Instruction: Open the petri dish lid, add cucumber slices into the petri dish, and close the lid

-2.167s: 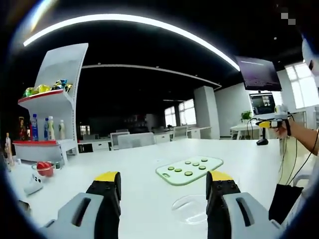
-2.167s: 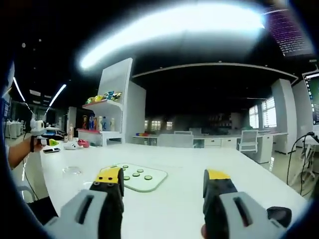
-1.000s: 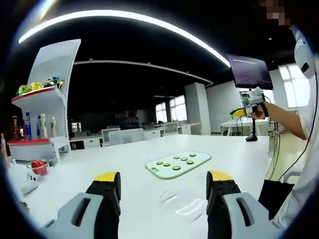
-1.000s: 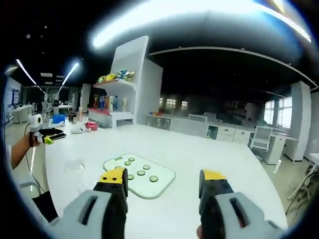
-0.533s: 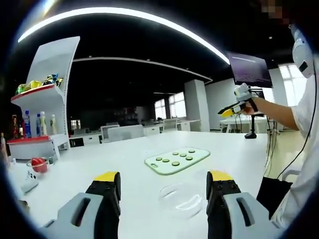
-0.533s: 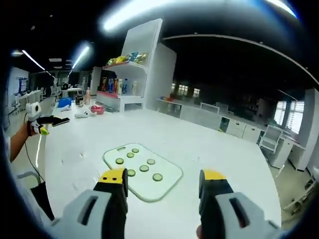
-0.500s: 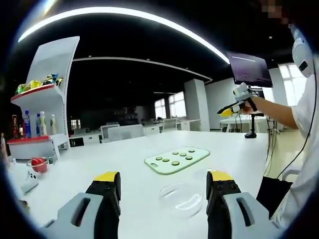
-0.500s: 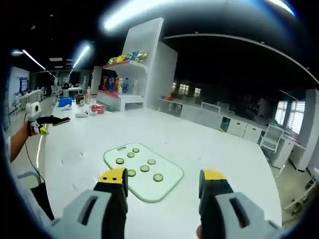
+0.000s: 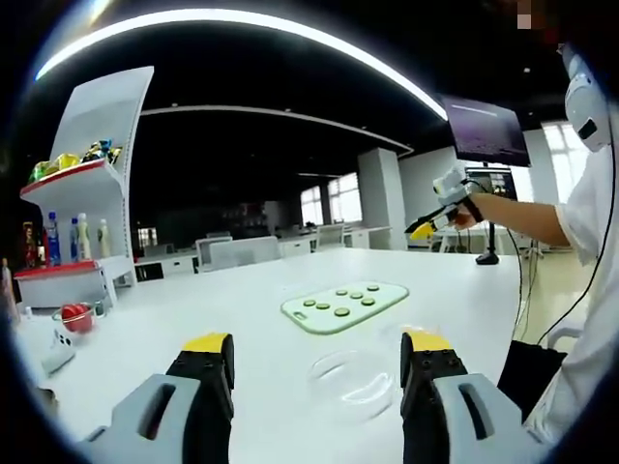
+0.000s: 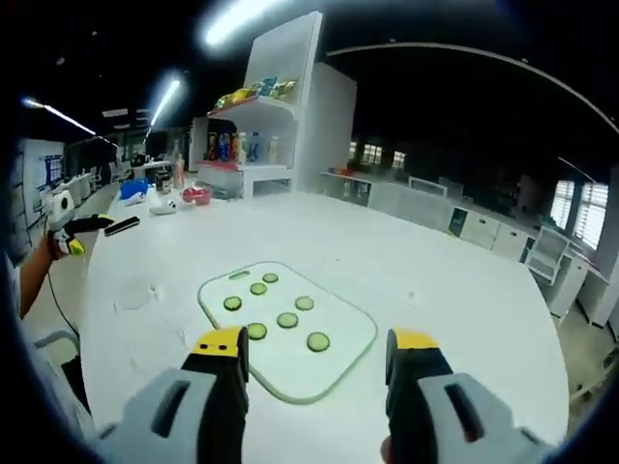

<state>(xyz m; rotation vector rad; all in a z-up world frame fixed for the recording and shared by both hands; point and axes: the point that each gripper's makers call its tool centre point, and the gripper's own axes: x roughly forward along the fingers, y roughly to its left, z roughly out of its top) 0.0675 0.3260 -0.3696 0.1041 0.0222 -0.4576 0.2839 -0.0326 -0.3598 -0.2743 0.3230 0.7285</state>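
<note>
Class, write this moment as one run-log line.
stage: approach | left gripper: open, near closed petri dish | right gripper: open, over cutting board | cucumber slices: on board

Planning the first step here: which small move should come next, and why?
Probably lower the left gripper onto the petri dish to lift its lid. The dish looks closed between the open fingers, and the cucumber slices sit untouched on the cutting board.
</note>
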